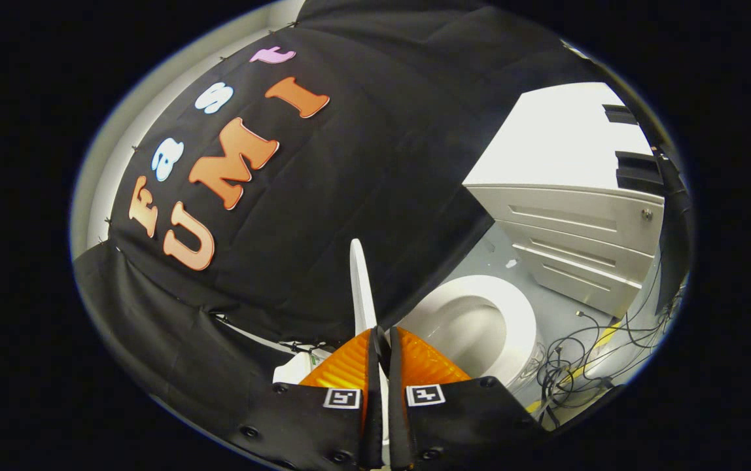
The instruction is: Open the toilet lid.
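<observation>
We see the gripper from just behind its two fingers, which run forward side by side and nearly parallel — drawn in close, with only a thin slit left between them. Pinched in that slit is the edge of the raised toilet lid, and both fingers press against it, one on either face. The whole tool sits tilted — rolled well off level.
</observation>
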Tool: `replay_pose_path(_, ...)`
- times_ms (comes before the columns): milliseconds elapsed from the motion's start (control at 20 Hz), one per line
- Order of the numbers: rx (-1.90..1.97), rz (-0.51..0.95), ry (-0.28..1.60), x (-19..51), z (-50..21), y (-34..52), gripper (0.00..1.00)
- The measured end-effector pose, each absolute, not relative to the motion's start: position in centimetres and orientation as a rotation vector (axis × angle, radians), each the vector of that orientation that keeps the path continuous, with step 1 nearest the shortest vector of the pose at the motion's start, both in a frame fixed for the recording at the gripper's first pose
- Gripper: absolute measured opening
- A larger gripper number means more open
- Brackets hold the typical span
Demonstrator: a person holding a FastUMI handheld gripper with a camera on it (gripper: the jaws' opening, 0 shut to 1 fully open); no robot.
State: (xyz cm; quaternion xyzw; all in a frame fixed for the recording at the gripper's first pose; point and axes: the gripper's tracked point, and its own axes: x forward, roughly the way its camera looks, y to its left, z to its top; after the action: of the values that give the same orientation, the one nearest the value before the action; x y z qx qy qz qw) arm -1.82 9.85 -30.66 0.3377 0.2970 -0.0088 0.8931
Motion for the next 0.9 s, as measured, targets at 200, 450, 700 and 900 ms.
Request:
replay_pose_path(200, 0.619, 0.014, 0.620, -1.6, -29.1, 12.3, 0.13)
replay_pose_path(450, 0.593, 0.038, 0.633, -1.4, -27.7, 14.8, 0.14)
replay_pose_path(700, 0.567, 0.081, 0.629, -1.3, -26.3, 17.7, 0.14)
replay_pose_path(900, 0.540, 0.102, 0.628, -1.5, -25.3, 19.7, 0.14)
